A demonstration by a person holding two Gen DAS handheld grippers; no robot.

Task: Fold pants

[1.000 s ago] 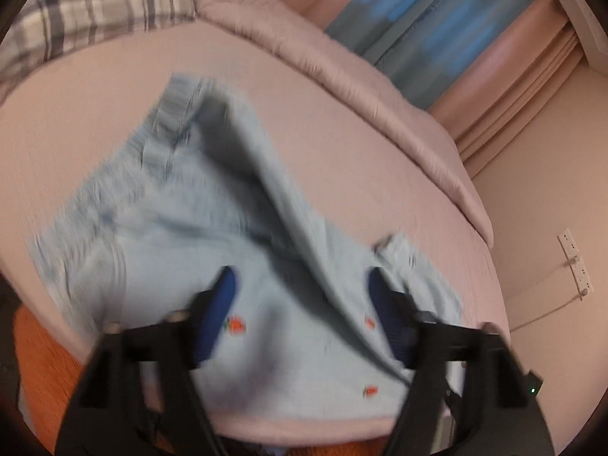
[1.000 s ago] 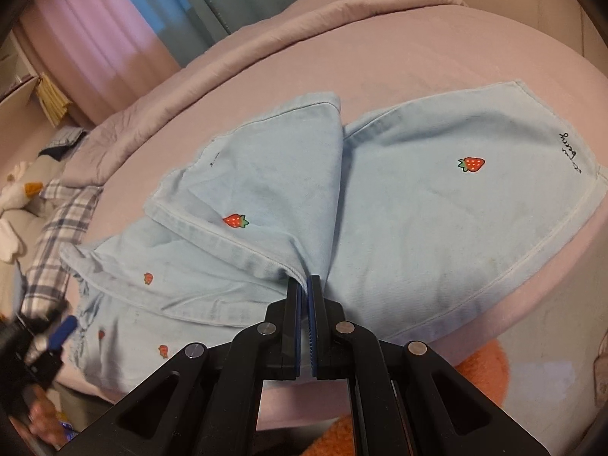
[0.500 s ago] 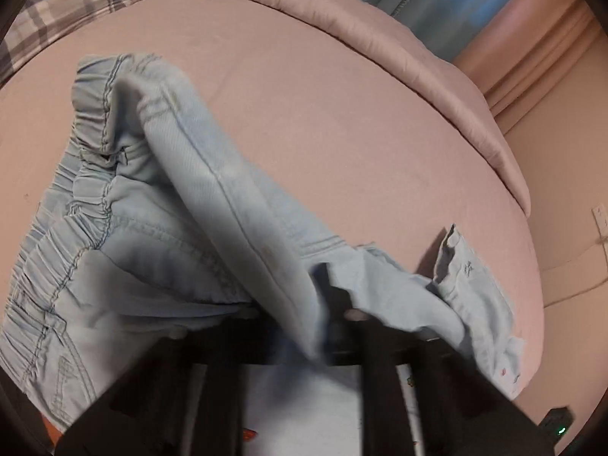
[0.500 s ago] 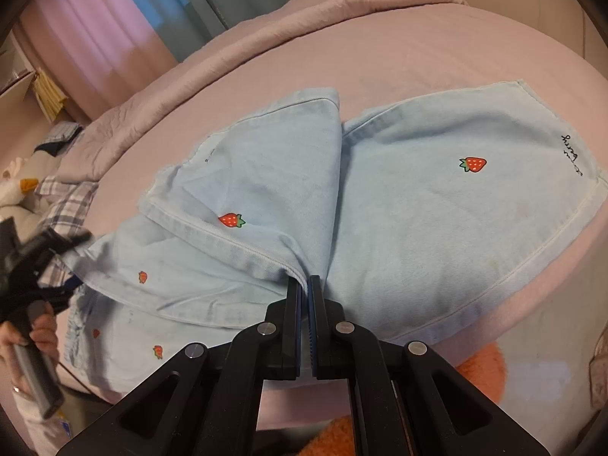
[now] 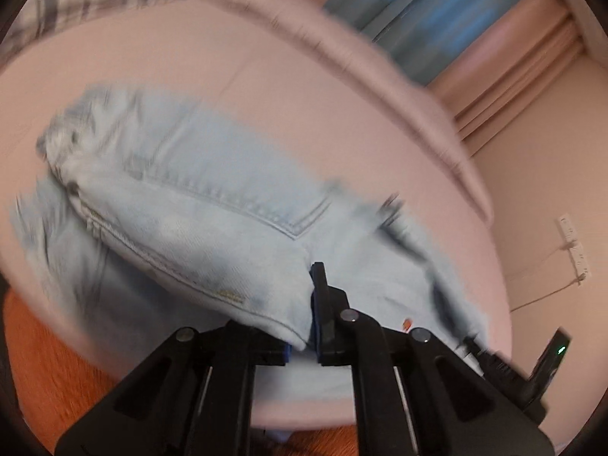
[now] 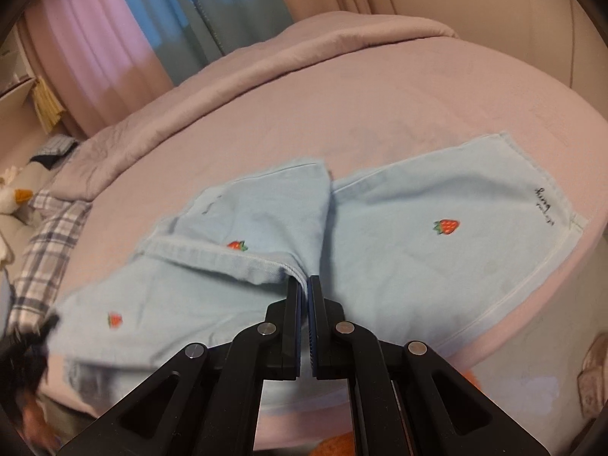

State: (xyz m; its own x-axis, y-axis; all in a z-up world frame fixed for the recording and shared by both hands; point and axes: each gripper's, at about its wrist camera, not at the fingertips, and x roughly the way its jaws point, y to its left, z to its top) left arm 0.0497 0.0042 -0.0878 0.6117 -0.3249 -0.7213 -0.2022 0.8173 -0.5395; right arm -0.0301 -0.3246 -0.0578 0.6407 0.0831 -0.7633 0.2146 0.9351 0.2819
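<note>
Bare pink bed (image 6: 399, 87) is lying open beyond the pants (image 6: 437, 235), up to the rolled blanket (image 6: 304, 45) running along the far edge. A plaid pillow (image 6: 45, 250) is crowding the bed's left end. The pants themselves are covering the near edge, leaving a narrow strip of sheet in front of them.

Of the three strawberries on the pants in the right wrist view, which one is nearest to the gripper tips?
The middle strawberry, just above the folded hem, up-left of the right gripper. The others lie farther off: one on the flat leg at right, one low at left.
</note>
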